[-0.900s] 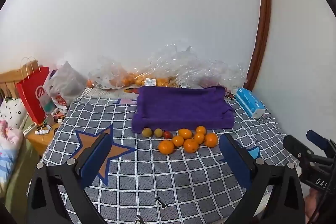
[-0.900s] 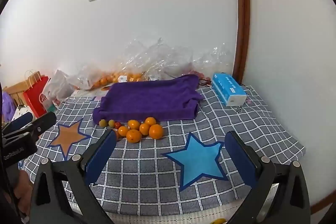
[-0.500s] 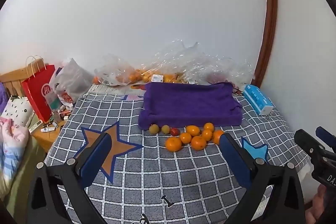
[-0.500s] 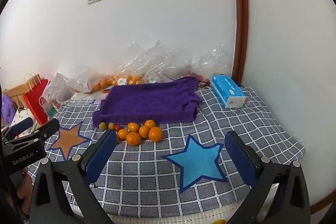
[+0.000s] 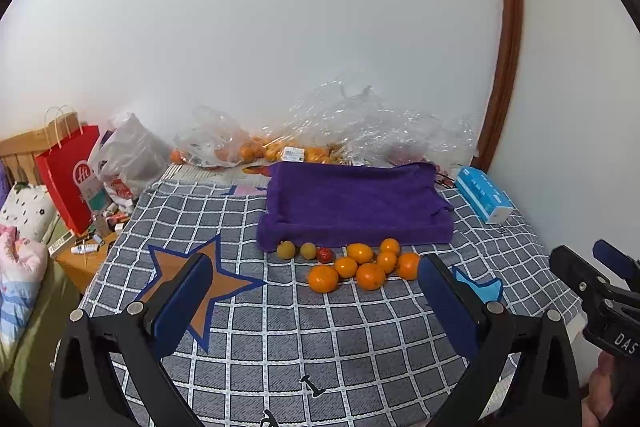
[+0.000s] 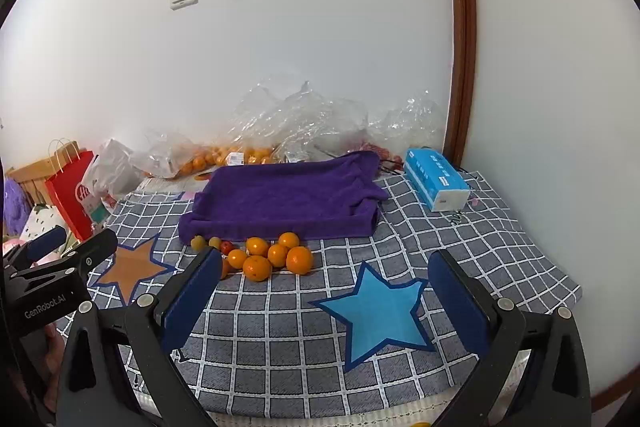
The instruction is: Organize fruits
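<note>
7 oranges [image 5: 362,267], 2 yellowish fruits [image 5: 297,250] and 1 red one [image 5: 325,254] cluster on the checked cloth [image 5: 280,327], touching the purple towel-lined tray's [image 5: 352,203] front edge, likely awaiting sorting. Left gripper [image 5: 316,301] and right gripper [image 6: 326,293] hover near, fingers apart, empty.

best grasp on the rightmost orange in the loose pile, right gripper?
Probably from above, jaws across the round middle of the rightmost orange. Its right and front sides are clear on the grey checked cloth; other oranges crowd its left. Right gripper is open.
</note>
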{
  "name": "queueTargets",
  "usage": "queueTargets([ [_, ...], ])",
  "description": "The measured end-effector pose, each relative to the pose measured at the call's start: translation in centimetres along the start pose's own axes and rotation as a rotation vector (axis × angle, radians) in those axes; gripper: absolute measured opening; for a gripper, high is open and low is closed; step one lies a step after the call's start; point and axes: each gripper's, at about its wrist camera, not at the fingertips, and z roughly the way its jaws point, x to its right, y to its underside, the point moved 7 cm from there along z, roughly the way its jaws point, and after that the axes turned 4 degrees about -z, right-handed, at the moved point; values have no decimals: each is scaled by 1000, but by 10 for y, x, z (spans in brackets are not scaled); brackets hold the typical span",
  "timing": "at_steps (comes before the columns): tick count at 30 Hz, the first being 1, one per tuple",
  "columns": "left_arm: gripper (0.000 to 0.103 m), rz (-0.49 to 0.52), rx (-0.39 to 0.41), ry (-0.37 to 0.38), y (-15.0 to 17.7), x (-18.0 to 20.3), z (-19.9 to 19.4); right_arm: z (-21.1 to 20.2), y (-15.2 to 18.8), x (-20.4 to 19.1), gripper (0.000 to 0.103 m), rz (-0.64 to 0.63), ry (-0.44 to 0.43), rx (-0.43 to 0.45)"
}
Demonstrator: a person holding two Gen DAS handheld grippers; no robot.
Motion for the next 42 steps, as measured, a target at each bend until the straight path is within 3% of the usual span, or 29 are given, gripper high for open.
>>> queueTargets([
  [42,103,-1,-25,-23,-2,-4,0,-3,1,-5,102,-1,-10,8],
])
